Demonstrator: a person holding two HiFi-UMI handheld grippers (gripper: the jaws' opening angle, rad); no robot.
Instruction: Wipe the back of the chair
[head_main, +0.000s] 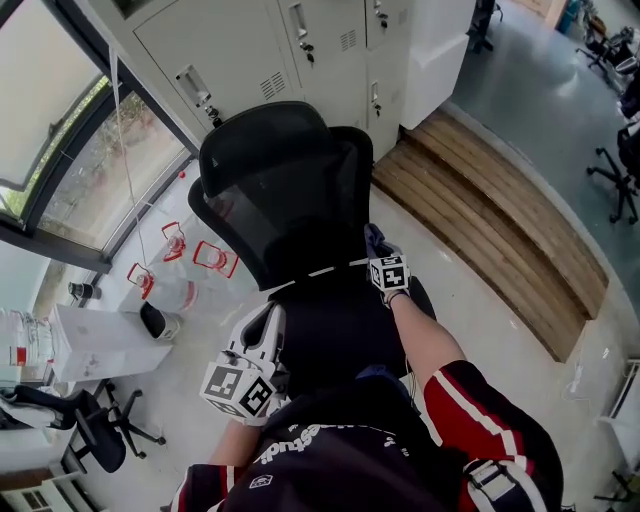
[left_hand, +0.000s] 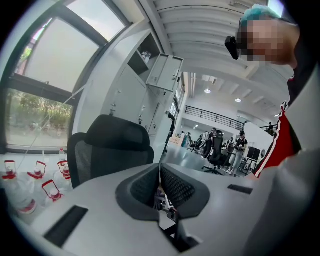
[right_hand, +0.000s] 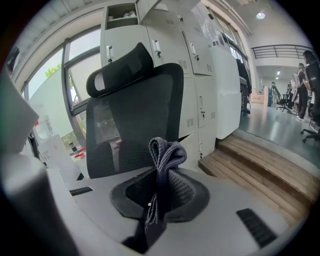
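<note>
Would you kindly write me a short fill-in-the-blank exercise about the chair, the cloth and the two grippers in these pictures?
1. Of the left gripper and the right gripper, the cloth is clamped in the ___ one.
2. The left gripper's jaws are together and hold ___.
3. The chair is ___ in colour.
4. The steps beside the chair are made of ___.

Missing words: right; nothing; black; wood.
</note>
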